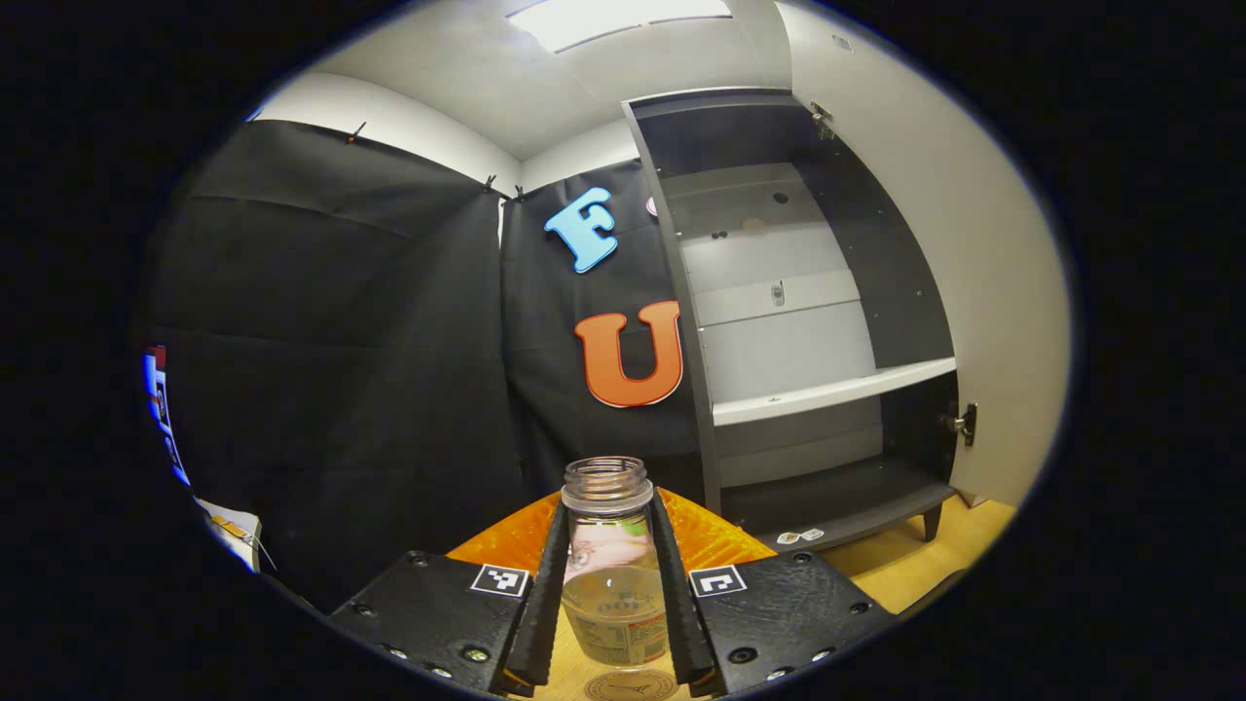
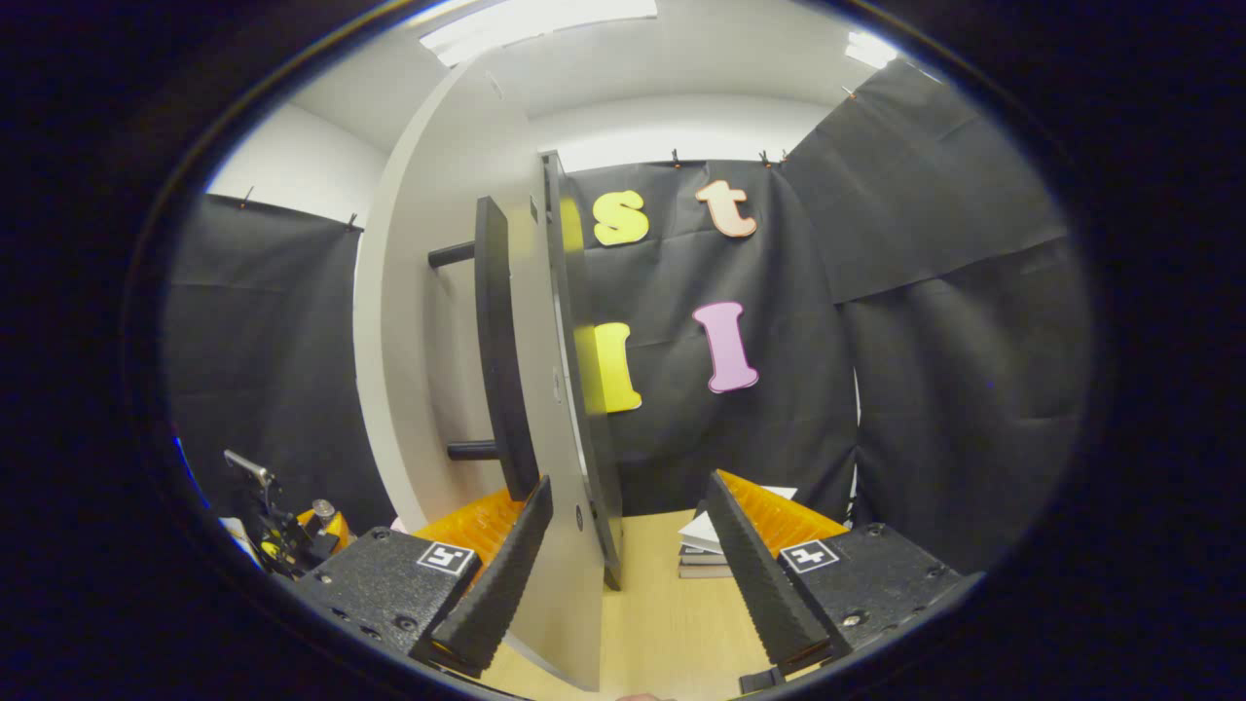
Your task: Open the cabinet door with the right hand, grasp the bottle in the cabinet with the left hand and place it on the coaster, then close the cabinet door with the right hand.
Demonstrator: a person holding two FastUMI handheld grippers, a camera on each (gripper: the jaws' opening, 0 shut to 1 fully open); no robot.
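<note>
Bottle (image 1: 611,574) held upright over bench (image 1: 900,565), clamped in left claw (image 1: 610,584) at mid-body; clear, lidless, likely rigid, slippery, light. Right claw (image 2: 623,574) spread, cabinet door (image 2: 574,487) edge between fingers.

A recording booth: black cloth walls (image 1: 341,321) (clipped up) around a lone cabinet (image 1: 808,321).

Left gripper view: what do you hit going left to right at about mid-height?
Black cloth wall → cabinet's dark side panel → white shelf inside the open cabinet → door hinge → white cabinet door, swung open. Lower down, the left tool grips the bottle.
</note>
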